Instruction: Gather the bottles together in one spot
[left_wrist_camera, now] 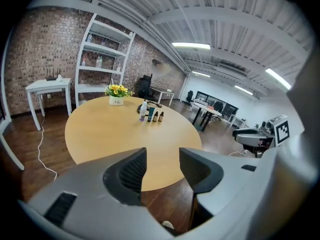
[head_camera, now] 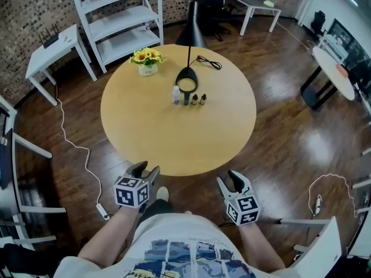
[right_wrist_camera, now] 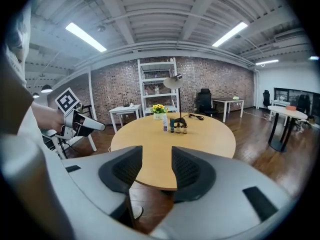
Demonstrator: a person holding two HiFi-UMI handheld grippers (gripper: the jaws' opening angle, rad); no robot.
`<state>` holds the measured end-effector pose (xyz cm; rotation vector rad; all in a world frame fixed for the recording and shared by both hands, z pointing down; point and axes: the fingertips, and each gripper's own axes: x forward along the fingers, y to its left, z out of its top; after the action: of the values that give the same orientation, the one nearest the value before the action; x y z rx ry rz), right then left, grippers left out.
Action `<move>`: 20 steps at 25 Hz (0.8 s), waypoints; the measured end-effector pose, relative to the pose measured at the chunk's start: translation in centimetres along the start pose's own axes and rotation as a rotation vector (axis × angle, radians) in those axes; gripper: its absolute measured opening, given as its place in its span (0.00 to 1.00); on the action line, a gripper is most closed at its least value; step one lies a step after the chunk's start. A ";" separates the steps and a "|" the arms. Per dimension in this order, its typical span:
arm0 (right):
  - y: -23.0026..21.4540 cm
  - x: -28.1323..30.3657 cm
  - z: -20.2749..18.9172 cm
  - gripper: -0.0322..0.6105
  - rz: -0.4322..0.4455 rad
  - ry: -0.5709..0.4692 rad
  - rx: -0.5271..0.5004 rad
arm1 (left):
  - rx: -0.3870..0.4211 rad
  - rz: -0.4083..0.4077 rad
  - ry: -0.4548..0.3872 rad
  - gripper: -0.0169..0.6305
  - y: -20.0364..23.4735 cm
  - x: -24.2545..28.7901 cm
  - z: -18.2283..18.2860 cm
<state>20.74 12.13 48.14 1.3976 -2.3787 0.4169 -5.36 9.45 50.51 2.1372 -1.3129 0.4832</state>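
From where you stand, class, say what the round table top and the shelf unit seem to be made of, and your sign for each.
Table top: likely wood or laminate, matt light tan; even colour, soft sheen.
Shelf unit: painted white, wood or metal, cannot tell which; smooth flat boards and slim posts.

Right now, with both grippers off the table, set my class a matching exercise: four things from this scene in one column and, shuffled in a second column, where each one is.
Things:
1. white bottle
2. yellow flowers
3. lamp base
4. left gripper

Places:
A. off the near edge of the table, jaws apart, empty
B. left end of the bottle row
C. just behind the bottle row
D. alone, towards the table's far-left edge

Pairs: 1-B, 2-D, 3-C, 4-A
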 end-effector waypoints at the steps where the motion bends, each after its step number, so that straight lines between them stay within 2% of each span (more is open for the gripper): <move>1: 0.0 -0.9 -0.3 0.38 0.006 -0.013 0.001 | 0.021 0.017 -0.008 0.34 -0.6 -0.7 -0.5; 7: 0.8 -4.0 -1.8 0.39 0.079 -0.030 0.097 | 0.039 0.073 0.008 0.34 -3.2 -3.9 -3.5; 20: 1.9 -6.4 -1.6 0.39 0.109 -0.003 0.046 | 0.061 0.074 0.002 0.34 -5.7 -5.8 -4.0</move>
<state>22.22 18.66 46.67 1.2922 -2.4706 0.5011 -2.94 17.93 48.58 2.1428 -1.3973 0.5624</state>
